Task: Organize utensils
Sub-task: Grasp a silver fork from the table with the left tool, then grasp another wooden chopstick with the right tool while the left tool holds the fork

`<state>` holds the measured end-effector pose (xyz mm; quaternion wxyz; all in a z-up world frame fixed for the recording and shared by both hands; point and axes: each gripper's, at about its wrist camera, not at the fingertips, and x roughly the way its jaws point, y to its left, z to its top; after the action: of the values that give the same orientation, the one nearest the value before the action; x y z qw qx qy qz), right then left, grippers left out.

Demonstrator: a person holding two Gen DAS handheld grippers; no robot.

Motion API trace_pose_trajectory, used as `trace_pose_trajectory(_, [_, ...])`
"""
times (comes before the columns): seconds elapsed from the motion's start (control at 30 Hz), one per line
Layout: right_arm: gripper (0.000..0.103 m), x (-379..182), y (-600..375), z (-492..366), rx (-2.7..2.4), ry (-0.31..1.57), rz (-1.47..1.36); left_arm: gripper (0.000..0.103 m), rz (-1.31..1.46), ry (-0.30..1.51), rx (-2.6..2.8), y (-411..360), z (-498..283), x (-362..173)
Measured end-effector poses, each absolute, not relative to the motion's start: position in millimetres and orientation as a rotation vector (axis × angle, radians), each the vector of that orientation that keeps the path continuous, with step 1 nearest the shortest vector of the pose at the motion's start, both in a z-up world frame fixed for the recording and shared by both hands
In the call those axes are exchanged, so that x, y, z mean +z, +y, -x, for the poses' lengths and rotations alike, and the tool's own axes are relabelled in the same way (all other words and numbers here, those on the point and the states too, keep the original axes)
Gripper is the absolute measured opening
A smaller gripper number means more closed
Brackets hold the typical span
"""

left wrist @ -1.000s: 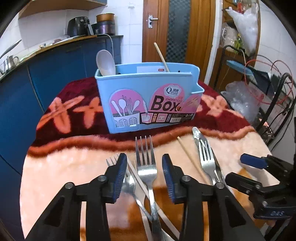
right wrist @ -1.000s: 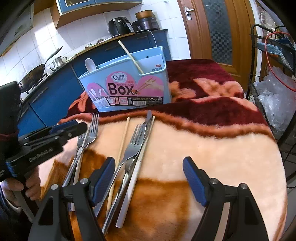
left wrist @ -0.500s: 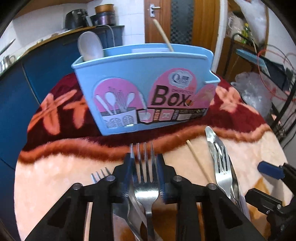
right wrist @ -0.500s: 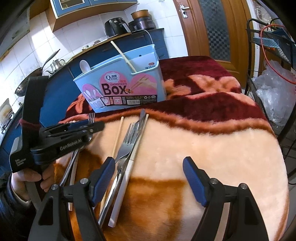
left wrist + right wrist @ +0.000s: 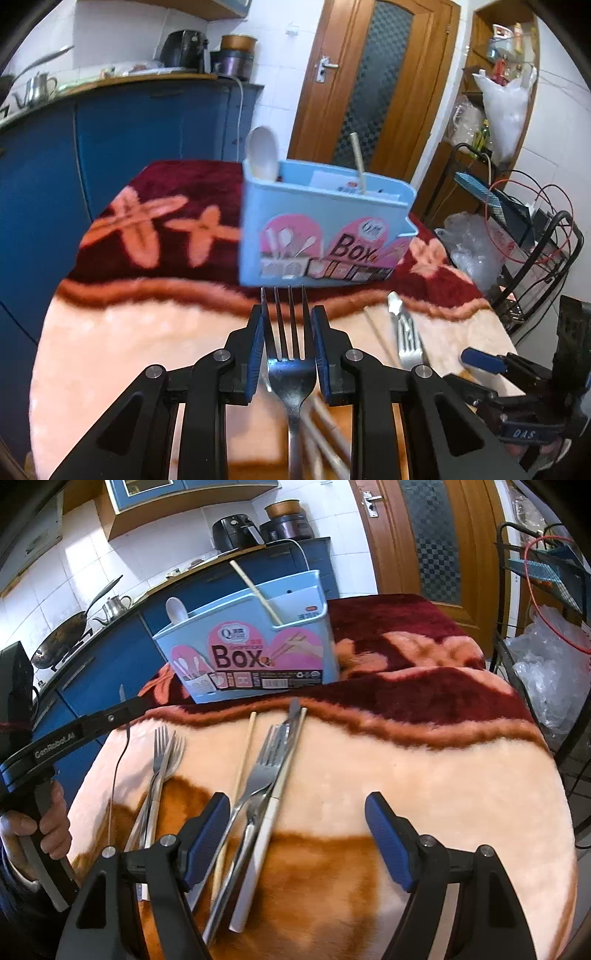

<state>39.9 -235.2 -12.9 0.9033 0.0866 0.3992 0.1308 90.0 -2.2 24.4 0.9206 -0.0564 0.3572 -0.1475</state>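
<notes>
My left gripper (image 5: 288,317) is shut on a steel fork (image 5: 290,354), pads on both edges of its head, tines toward the blue utensil box (image 5: 325,229). In the right wrist view that gripper (image 5: 127,710) holds the fork (image 5: 120,746) clear of the blanket, at the left. The box (image 5: 251,653) holds a white spoon (image 5: 175,609) and a chopstick (image 5: 255,590). My right gripper (image 5: 297,801) is open low over a fork and a white-handled knife (image 5: 277,775). A pair of forks (image 5: 166,753) and a loose chopstick (image 5: 245,753) lie beside them.
A peach and maroon fleece blanket (image 5: 424,775) covers the round table. Blue kitchen cabinets (image 5: 129,129) stand behind on the left, a wooden door (image 5: 369,74) behind the box. A black wire rack (image 5: 535,258) with cables and plastic bags stands off the table's right edge.
My left gripper closed on the middle fork, then lifted it off the blanket and rolled a little; the other forks stayed down. My right gripper kept still and open.
</notes>
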Motion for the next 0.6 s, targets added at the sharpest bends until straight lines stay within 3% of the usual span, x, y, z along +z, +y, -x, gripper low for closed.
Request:
trace_pose_trajectory(0.33, [0.078,-11,-217,-38,0.282,0.832,-0.143,0.025,0.132,0.878,-0.172,34,-107,-14])
trace_pose_trajectory(0.6, [0.078,-11,-216,-39,0.279,0.837,-0.138,0.027,0.09,0.926,-0.191,36,-106,-16])
